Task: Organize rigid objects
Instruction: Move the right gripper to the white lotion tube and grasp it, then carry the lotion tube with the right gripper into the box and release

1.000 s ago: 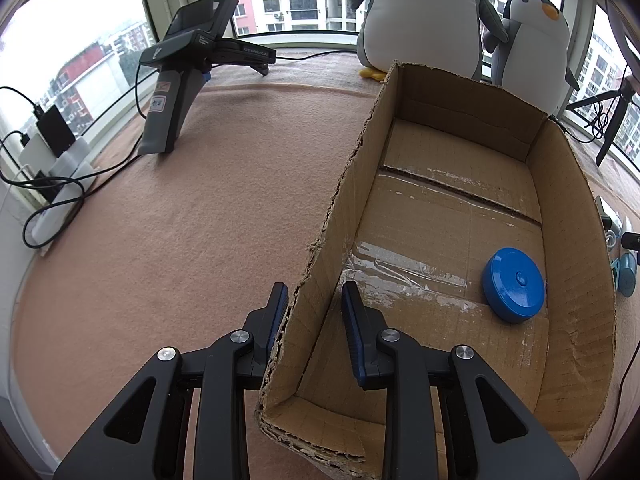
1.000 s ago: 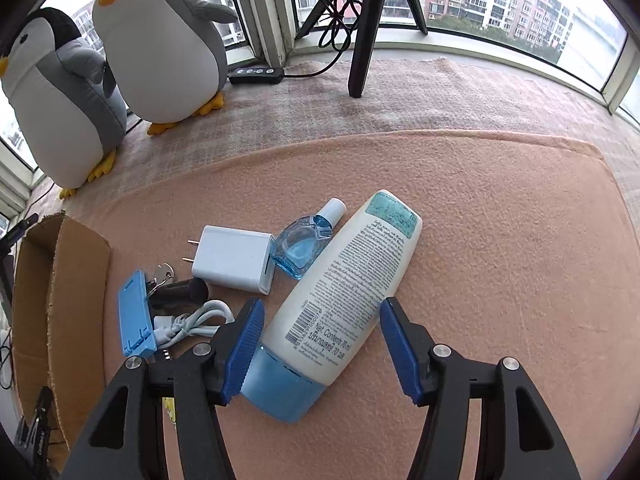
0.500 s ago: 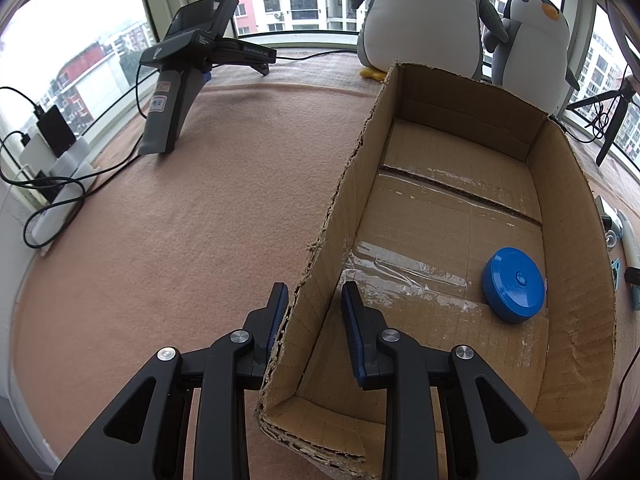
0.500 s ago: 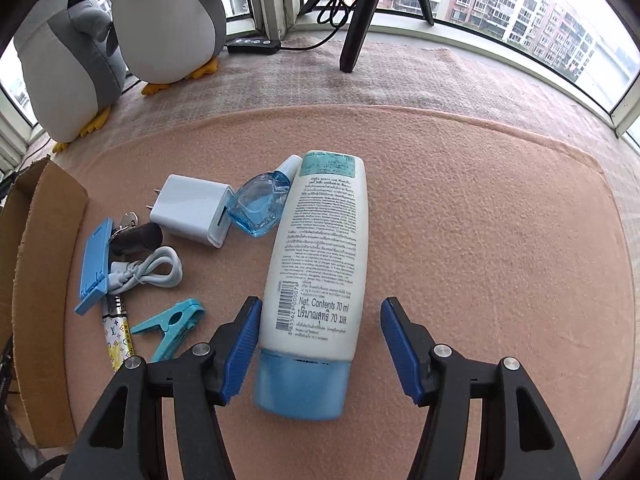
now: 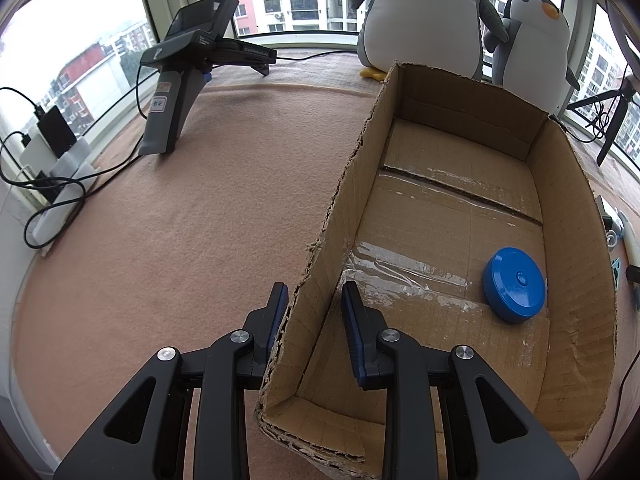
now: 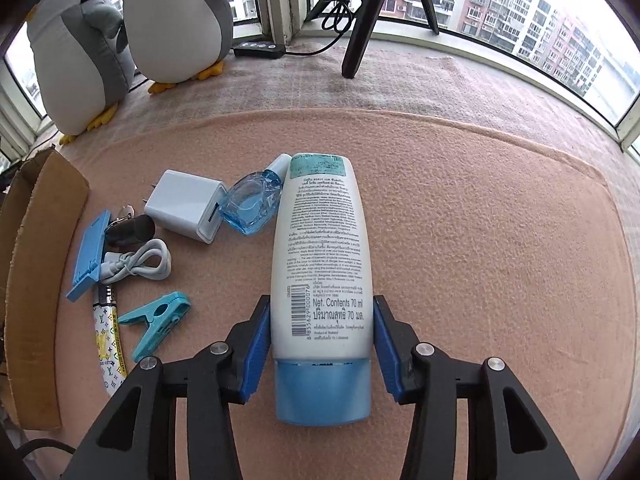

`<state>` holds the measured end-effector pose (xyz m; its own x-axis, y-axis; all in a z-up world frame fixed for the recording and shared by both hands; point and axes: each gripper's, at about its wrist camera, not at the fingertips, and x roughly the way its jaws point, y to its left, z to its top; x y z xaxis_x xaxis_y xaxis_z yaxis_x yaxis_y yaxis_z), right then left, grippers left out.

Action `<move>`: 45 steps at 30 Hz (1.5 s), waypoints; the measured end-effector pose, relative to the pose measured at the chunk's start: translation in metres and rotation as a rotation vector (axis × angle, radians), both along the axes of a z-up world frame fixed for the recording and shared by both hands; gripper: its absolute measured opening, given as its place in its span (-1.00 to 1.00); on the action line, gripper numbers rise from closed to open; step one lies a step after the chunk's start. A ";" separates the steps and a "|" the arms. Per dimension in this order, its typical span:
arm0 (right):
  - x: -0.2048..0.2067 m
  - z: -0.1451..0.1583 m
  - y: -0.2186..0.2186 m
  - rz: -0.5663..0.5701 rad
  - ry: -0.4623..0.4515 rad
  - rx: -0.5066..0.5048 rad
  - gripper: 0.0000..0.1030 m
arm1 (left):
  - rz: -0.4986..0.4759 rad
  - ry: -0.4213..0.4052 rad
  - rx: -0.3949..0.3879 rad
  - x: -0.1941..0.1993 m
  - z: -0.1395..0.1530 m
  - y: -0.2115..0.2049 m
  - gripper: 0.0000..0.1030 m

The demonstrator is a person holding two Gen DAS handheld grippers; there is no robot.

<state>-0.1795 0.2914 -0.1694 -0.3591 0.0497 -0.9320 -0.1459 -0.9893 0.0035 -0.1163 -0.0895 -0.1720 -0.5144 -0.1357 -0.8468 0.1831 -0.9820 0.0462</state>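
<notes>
1. On the left side, left gripper (image 5: 313,312) sits clamped on the near left wall of the cardboard box (image 5: 576,240), one pad outside, one inside, steadying it.
2. Inside the box: one blue round lid-like disc (image 5: 515,285) on the floor near the right wall; rest of the floor bare.
3. Right of the box on the pink mat, a loose pile: blue flat clip piece (image 6: 89,255), white cable (image 6: 140,265), patterned lighter (image 6: 107,338), teal clothespin (image 6: 154,324), white charger plug (image 6: 188,205), small blue glass bottle (image 6: 250,204).
4. Further right, white lotion tube (image 6: 320,264) lies flat, blue cap toward the camera, its far end touching the small bottle.
5. Right gripper (image 6: 322,332) straddles the tube just above the cap; jaws closing, pads at or almost at the tube's sides, firm contact not certain.
6. Step in hand: grasping the tube. Judged early in the task, since most items are outside the box.
7. Next move calls for finishing the squeeze, lifting clear of the small bottle, carrying left over the box wall, releasing inside.
</notes>
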 end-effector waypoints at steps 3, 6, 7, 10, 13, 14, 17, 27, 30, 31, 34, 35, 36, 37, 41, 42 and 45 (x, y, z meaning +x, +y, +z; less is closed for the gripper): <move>0.004 0.000 0.001 0.004 0.009 -0.009 -0.16 | 0.000 0.000 -0.001 0.000 0.000 0.000 -0.50; 0.013 0.002 0.002 -0.006 0.028 -0.012 -0.16 | 0.000 0.000 -0.001 0.000 0.000 0.000 -0.50; 0.017 0.003 0.002 -0.008 0.035 -0.015 -0.16 | 0.000 0.000 -0.001 0.000 0.000 0.000 -0.50; 0.027 0.010 -0.001 -0.008 0.062 -0.006 -0.16 | 0.000 0.000 -0.001 0.000 0.000 0.000 -0.50; 0.036 0.023 -0.006 -0.001 0.091 -0.011 -0.16 | 0.000 0.000 0.000 0.000 0.000 0.000 -0.50; 0.038 0.027 -0.009 0.008 0.101 -0.013 -0.16 | 0.000 0.000 0.000 0.000 0.000 0.000 -0.50; 0.042 0.044 -0.024 0.046 0.133 -0.024 -0.16 | 0.000 0.001 0.000 0.000 0.000 -0.001 -0.50; 0.035 0.093 -0.115 0.253 0.227 -0.076 -0.16 | 0.000 0.002 0.003 0.000 0.000 -0.001 -0.50; 0.029 0.096 -0.148 0.318 0.234 -0.089 -0.16 | 0.001 0.002 0.004 0.000 0.000 -0.001 -0.50; 0.028 0.095 -0.157 0.337 0.235 -0.092 -0.16 | 0.002 0.003 0.004 0.000 0.000 -0.001 -0.50; 0.027 0.095 -0.185 0.389 0.232 -0.110 -0.16 | 0.002 0.003 0.005 0.000 0.000 -0.001 -0.50; 0.026 0.094 -0.194 0.405 0.230 -0.114 -0.16 | 0.003 0.003 0.006 0.000 0.000 -0.001 -0.50; 0.026 0.093 -0.202 0.420 0.228 -0.117 -0.16 | 0.003 0.003 0.007 -0.001 0.000 0.000 -0.50; 0.025 0.091 -0.210 0.433 0.224 -0.121 -0.16 | 0.003 0.003 0.007 -0.001 0.000 0.000 -0.50; 0.024 0.078 -0.236 0.475 0.191 -0.138 -0.16 | 0.003 0.003 0.006 -0.001 0.000 0.000 -0.50; 0.024 0.074 -0.241 0.482 0.183 -0.139 -0.16 | 0.003 0.003 0.006 -0.001 0.000 -0.001 -0.50; 0.025 0.066 -0.250 0.496 0.168 -0.139 -0.16 | 0.003 0.003 0.006 -0.001 0.000 0.000 -0.50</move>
<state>-0.1545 0.0409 -0.1037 -0.4525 -0.2831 -0.8456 0.3526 -0.9278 0.1220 -0.1173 -0.0898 -0.1716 -0.5164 -0.1321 -0.8461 0.1864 -0.9817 0.0395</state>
